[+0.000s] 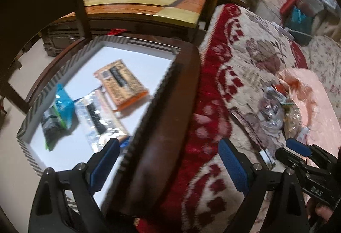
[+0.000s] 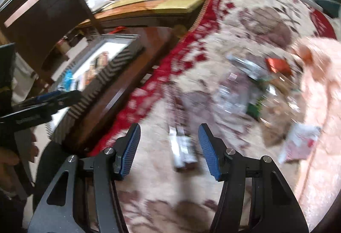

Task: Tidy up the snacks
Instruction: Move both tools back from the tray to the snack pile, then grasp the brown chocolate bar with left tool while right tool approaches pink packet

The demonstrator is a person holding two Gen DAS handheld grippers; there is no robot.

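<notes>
The left tongs point(image 1: 168, 160) hang with jaws spread wide and nothing between them, above the edge of a dark wooden stool point(image 1: 166, 130) that stands against the bed point(image 1: 245, 58); on the stool sits a striped box point(image 1: 70, 62) with a white floor, holding an orange packet point(image 1: 121, 83), a clear packet point(image 1: 100, 120) and a blue-and-green packet point(image 1: 57, 113); the right tongs point(image 2: 169, 147) are likewise open and empty, over the patterned blanket point(image 2: 170, 190), with a small silver packet point(image 2: 183, 149) lying on the blanket between the blue pads point(image 2: 207, 152); a blurred heap of snacks point(image 2: 262, 92) lies further along the bed beside a pink cloth point(image 2: 319, 88).
</notes>
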